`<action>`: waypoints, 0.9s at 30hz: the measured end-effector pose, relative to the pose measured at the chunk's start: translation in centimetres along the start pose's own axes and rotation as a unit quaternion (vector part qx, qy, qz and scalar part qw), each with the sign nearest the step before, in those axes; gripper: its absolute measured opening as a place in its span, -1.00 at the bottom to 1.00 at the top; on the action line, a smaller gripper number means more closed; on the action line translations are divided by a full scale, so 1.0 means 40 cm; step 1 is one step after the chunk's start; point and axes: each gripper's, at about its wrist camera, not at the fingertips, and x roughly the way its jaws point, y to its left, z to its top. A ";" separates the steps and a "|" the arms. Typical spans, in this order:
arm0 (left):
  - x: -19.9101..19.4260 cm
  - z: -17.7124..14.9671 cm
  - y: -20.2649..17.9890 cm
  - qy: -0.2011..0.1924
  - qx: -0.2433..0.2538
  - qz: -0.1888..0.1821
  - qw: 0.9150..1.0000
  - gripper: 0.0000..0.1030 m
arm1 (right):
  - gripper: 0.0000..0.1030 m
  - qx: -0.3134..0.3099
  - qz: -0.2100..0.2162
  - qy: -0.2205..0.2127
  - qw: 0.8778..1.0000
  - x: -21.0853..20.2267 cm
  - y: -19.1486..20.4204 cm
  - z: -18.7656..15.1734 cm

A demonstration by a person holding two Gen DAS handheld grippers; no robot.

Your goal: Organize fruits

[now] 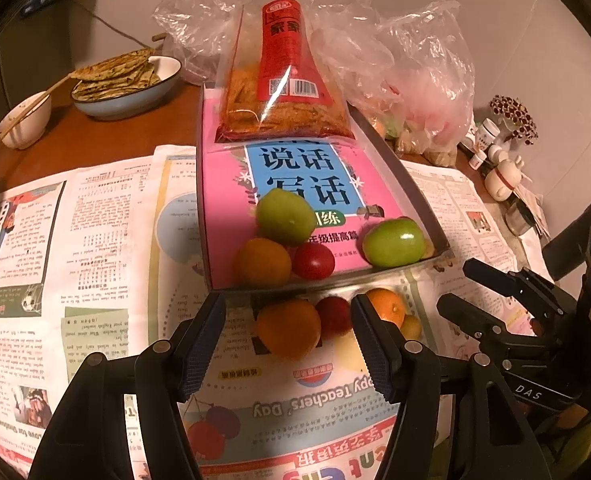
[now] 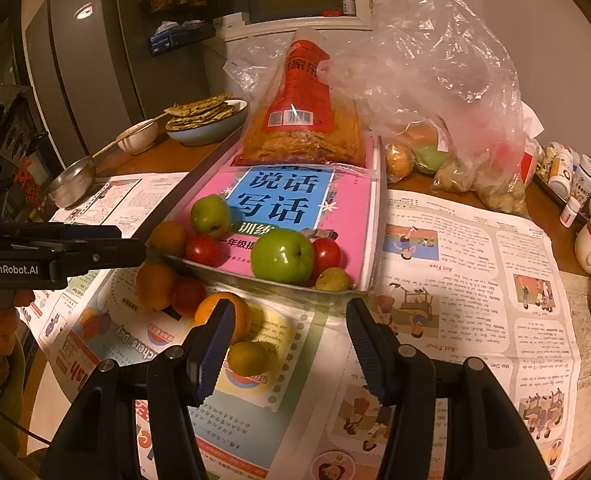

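Observation:
A metal tray lined with a pink book holds two green apples, an orange, a red fruit and a small yellow-green fruit. On the newspaper in front of it lie an orange, a red fruit, another orange and a small yellow-green fruit. My left gripper is open just short of the near orange. My right gripper is open and empty, the small fruit beside its left finger.
A packet of snack food lies on the far end of the tray. Plastic bags of produce sit behind right. A bowl of flatbread, a small bowl, a ladle and bottles line the table edges.

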 end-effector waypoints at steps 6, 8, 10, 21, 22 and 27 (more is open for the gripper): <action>-0.004 -0.014 -0.003 0.002 0.004 0.002 1.000 0.32 | 0.17 -0.004 0.000 0.001 1.000 -0.003 0.015 -0.009; -0.007 -0.018 -0.005 0.001 0.007 0.004 1.000 0.37 | 0.21 -0.005 0.000 0.000 1.000 -0.005 0.017 -0.010; -0.009 -0.023 -0.010 0.000 0.013 0.009 1.000 0.38 | 0.22 -0.006 0.001 0.000 1.000 -0.008 0.021 -0.013; -0.009 -0.052 -0.010 0.010 0.019 0.011 1.000 0.39 | 0.36 -0.019 -0.001 0.006 1.000 -0.014 0.049 -0.033; -0.009 -0.054 -0.009 0.010 0.019 0.011 1.000 0.39 | 0.36 -0.019 -0.001 0.007 1.000 -0.013 0.051 -0.035; -0.003 -0.063 -0.007 0.015 0.019 0.013 1.000 0.39 | 0.37 -0.019 0.001 0.012 1.000 -0.010 0.053 -0.046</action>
